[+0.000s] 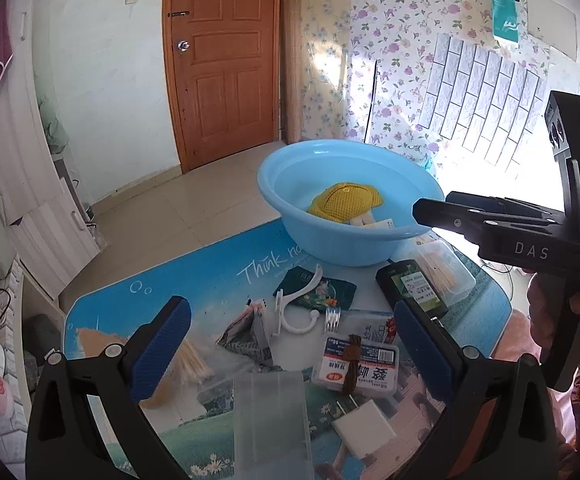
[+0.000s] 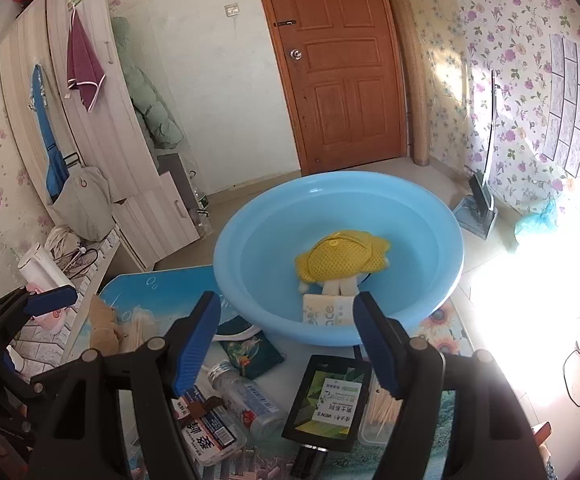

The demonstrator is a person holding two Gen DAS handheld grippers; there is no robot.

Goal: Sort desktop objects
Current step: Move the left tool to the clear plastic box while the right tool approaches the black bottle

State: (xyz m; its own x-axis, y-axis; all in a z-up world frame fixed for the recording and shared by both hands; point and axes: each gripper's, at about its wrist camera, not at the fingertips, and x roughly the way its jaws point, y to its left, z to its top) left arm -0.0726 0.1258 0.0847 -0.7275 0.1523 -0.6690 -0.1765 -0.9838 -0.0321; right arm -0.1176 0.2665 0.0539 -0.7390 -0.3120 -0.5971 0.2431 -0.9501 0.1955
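Note:
A light blue basin [image 1: 330,240] [image 2: 249,280] stands at the far side of the small table. In it lie a yellow mesh pouch [image 1: 344,202] [image 2: 342,258] and a white tissue pack [image 2: 326,308]. My left gripper [image 1: 290,344] is open and empty, hovering over the clutter near a clear plastic box [image 1: 271,420] and a labelled clear box [image 1: 356,364]. My right gripper [image 2: 285,344] is open and empty, above a black device [image 2: 328,398] [image 1: 412,288] just in front of the basin. It shows side-on in the left wrist view [image 1: 422,212].
On the table lie a white hook [image 1: 290,308], a dark green packet [image 1: 318,290] [image 2: 249,350], a small clear bottle [image 2: 245,398], a toothpick box [image 1: 444,266], a white block [image 1: 364,426] and a folded paper [image 1: 247,334]. A wardrobe [image 2: 89,120] stands left.

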